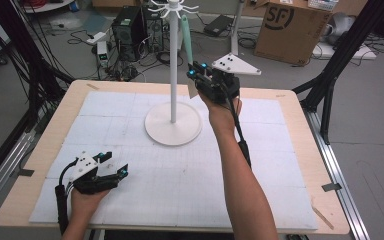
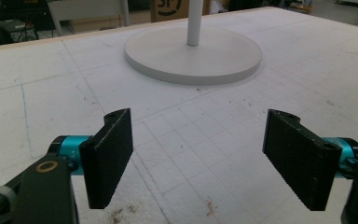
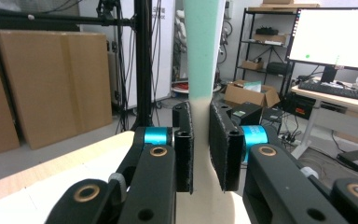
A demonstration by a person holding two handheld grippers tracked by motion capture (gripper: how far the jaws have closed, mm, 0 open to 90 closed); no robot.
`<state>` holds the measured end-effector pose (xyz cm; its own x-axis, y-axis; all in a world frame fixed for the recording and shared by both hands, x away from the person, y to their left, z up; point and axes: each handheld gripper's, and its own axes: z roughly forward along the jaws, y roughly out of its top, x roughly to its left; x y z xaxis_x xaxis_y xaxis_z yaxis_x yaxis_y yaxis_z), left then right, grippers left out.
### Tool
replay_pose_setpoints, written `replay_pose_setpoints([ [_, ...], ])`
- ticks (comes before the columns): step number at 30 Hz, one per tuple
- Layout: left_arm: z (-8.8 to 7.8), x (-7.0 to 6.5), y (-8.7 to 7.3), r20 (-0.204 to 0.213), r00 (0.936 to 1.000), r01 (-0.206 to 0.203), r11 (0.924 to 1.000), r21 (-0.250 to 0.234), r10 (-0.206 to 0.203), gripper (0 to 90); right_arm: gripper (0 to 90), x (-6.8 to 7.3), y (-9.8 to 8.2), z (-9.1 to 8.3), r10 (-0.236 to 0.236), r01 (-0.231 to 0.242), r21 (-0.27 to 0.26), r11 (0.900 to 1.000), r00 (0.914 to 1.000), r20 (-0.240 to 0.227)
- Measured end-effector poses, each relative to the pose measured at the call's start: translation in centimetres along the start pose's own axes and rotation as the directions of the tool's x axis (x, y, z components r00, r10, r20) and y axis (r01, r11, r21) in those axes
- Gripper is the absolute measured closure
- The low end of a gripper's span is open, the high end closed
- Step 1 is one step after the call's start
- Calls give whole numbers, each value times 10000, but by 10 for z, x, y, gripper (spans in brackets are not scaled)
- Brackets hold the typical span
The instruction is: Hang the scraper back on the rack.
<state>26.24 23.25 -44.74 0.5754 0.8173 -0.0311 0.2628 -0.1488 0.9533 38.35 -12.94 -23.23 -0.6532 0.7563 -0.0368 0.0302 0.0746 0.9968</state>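
Observation:
A white stand [image 1: 173,65] with a round base [image 1: 173,126] and a ring of hooks [image 1: 174,7] at its top rises from the middle back of the table. Right of the pole hangs a long flat strip [image 1: 186,40], mint green above and cream below. Its upper end reaches the hooks. My right gripper [image 1: 197,70] is raised beside the pole and shut on the strip [image 3: 200,70] where green meets cream. My left gripper [image 1: 115,164] rests low at the table's front left, open with nothing between its fingers, facing the base [image 2: 193,53].
A white gridded mat [image 1: 260,165] covers the wooden table [image 1: 300,150]. Behind the table lie cables, a computer tower [image 1: 129,25] and a cardboard box [image 1: 290,25]. Black frame legs [image 1: 330,90] stand off the right edge.

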Motion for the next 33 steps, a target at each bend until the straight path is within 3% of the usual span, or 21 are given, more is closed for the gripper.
replay_pose_setpoints([
  [3,0,0,0,-2,10000,4,10000,-6,-4,249,805,1,0,1,-176,176,49,9998,9998,19],
  [33,0,0,0,21,10000,-27,10000,28,27,248,805,0,2,10,-96,91,271,9996,9998,162],
])
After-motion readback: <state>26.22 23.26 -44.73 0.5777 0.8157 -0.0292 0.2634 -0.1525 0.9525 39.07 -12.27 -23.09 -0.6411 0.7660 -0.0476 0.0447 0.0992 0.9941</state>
